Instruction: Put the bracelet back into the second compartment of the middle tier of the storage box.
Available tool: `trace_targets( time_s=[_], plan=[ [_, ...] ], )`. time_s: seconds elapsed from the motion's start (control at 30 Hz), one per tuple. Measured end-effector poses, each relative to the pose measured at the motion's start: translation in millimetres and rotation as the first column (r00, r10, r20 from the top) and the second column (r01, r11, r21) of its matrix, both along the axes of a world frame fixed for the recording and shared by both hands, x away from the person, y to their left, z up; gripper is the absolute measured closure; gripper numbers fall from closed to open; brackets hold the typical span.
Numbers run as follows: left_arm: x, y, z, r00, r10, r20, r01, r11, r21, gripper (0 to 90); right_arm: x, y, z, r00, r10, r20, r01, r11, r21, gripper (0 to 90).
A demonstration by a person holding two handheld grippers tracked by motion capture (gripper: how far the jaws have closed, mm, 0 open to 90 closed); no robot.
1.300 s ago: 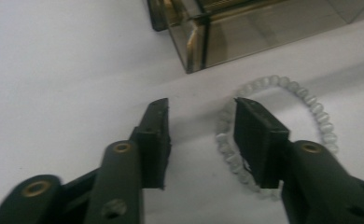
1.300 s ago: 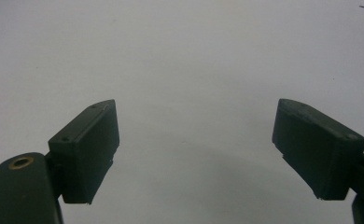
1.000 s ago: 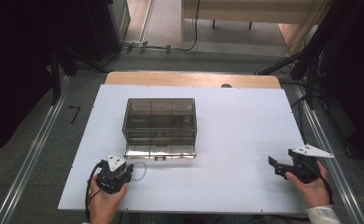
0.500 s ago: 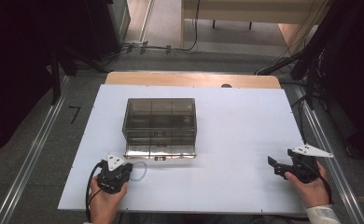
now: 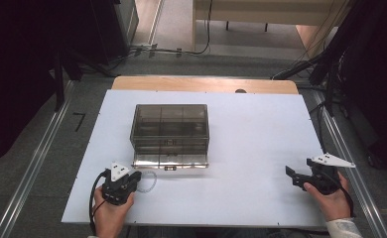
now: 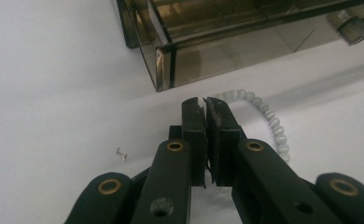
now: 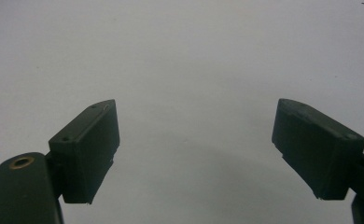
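The left claw (image 6: 204, 103) has just been closing and its jaws now meet on the bead bracelet (image 6: 271, 122), which lies on the white surface (image 5: 251, 148) just before the smoky plastic box (image 5: 169, 134). The right claw (image 5: 291, 174) rests well apart, jaws wide and empty.

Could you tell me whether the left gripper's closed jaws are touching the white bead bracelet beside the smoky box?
Cannot tell. In the left gripper view the left gripper is shut where the bead bracelet runs behind it; the jaws hide any contact.
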State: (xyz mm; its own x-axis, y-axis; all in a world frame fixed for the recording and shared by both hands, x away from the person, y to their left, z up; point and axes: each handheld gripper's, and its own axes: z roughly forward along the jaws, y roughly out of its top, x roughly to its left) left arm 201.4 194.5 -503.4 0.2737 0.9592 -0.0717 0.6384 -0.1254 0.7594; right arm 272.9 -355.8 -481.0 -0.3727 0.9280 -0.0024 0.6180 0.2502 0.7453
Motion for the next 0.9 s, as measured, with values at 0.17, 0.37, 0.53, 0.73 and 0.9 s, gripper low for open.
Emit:
trace_targets(
  time_s=[0.17, 0.37, 0.53, 0.73, 0.9],
  plan=[
    [-3.7, -1.0, 3.9, 0.9987, -0.025, 0.044, 0.026, 0.9993, -0.027, 88.1, 0.1, 0.5, 0.0, 1.0, 0.001, -0.001, -0.001, 1.0, 0.0, 13.4],
    [-8.0, -1.8, 8.5, 0.9946, -0.043, 0.095, 0.047, 0.998, -0.042, 88.2, 0.2, 0.8, 0.0, 1.0, 0.001, -0.003, -0.001, 1.0, -0.001, 13.4],
    [-10.5, -2.6, 11.3, 0.9898, -0.062, 0.129, 0.069, 0.9962, -0.052, 88.2, 0.2, 0.7, 0.0, 1.0, 0.001, -0.002, -0.001, 1.0, -0.002, 13.4],
    [-13.0, -5.3, 14.1, 0.9815, -0.092, 0.168, 0.103, 0.9929, -0.06, 88.2, 0.2, 0.6, -0.1, 1.0, 0.001, -0.002, -0.001, 1.0, -0.002, 13.4],
    [-16.6, -6.7, 17.9, 0.9718, -0.108, 0.21, 0.125, 0.9898, -0.069, 88.2, 0.4, 0.8, -0.3, 1.0, 0.001, -0.004, -0.001, 1.0, -0.002, 13.4]
  ],
)
